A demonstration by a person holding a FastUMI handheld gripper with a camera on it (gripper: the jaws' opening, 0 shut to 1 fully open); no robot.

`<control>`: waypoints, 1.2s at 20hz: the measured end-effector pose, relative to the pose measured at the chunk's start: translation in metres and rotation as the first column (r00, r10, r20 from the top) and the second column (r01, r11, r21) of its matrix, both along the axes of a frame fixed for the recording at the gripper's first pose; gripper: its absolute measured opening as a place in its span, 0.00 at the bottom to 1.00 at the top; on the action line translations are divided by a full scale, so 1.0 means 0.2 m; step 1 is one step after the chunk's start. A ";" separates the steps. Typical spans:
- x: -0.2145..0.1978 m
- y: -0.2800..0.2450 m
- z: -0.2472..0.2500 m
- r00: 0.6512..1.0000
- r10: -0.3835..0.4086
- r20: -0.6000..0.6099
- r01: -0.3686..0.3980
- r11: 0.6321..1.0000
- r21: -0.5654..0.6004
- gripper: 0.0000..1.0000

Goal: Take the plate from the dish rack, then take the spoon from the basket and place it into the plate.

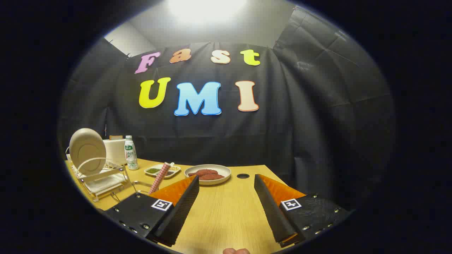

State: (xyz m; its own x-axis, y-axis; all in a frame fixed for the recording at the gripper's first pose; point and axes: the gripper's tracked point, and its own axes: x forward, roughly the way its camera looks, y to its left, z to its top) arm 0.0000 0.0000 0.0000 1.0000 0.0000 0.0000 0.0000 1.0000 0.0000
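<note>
Orange-backed fingers of my gripper (226, 187) sit wide apart at the bottom of the frame, holding nothing, with bare wooden table (226, 215) between them. A fingertip (236, 251) peeks in at the very bottom edge. Just beyond the finger tips, centre frame, I see a shallow bowl (208, 174) with reddish-brown pieces in it, and a small dark hole (243, 175) in the tabletop to its right. Left of the bowl is a small tray (162, 171) of green stuff. A checked red-and-white handle (159, 178) slants up just behind my left finger; I cannot tell what it belongs to. Further left, lower left of the frame, the plate (87, 151) stands upright on edge in the white dish rack (102, 180). Behind the rack are a bottle (131, 153) and a pale box (114, 150)
</note>
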 end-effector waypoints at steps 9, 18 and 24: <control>-0.23 0.25 0.66 1.000 -0.005 -0.012 0.005 1.000 0.022 0.96; -0.25 0.49 1.03 0.997 -0.078 0.025 0.078 0.997 0.013 0.96; -0.21 0.74 0.97 0.991 -0.061 -0.115 0.065 0.997 0.036 0.96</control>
State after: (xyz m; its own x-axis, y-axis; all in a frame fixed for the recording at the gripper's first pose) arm -0.0411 0.1473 0.1938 0.9915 -0.0607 -0.1153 0.0653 0.9972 0.0358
